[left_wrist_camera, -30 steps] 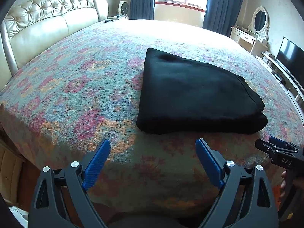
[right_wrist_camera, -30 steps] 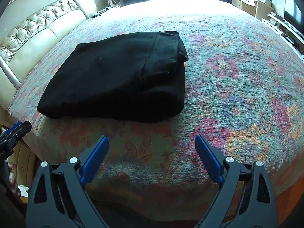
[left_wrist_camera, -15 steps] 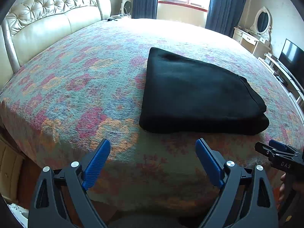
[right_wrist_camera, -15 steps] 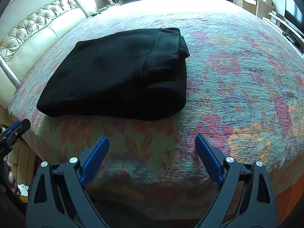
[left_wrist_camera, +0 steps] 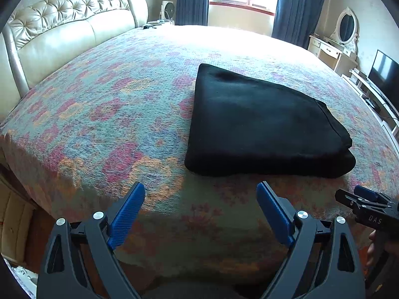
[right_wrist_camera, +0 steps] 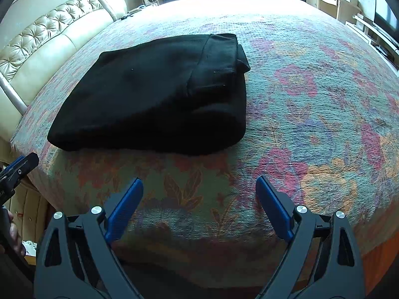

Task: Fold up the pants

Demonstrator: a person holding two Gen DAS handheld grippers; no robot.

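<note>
Both cameras have drawn slightly back and upward over the last second, so more of the bed shows beyond the cloth, while the pants have not shifted.

From the left wrist, the left gripper (left_wrist_camera: 200,199) hangs off the near edge of the bed (left_wrist_camera: 104,114), its blue fingers (left_wrist_camera: 127,215) spread wide with nothing between them. The black pants (left_wrist_camera: 259,124) lie folded into a thick flat stack on the flowered bedspread, ahead and to the right, apart from the fingers. The right gripper (left_wrist_camera: 359,199) pokes in at the right edge, with part of a hand (left_wrist_camera: 372,246) below it.

From the right wrist, the right gripper (right_wrist_camera: 199,194) is likewise wide apart and empty, off the bed's edge. The pants (right_wrist_camera: 154,99) rest ahead and to the left, waistband end toward the far right corner. The left gripper (right_wrist_camera: 21,164) shows at the left edge.
</note>
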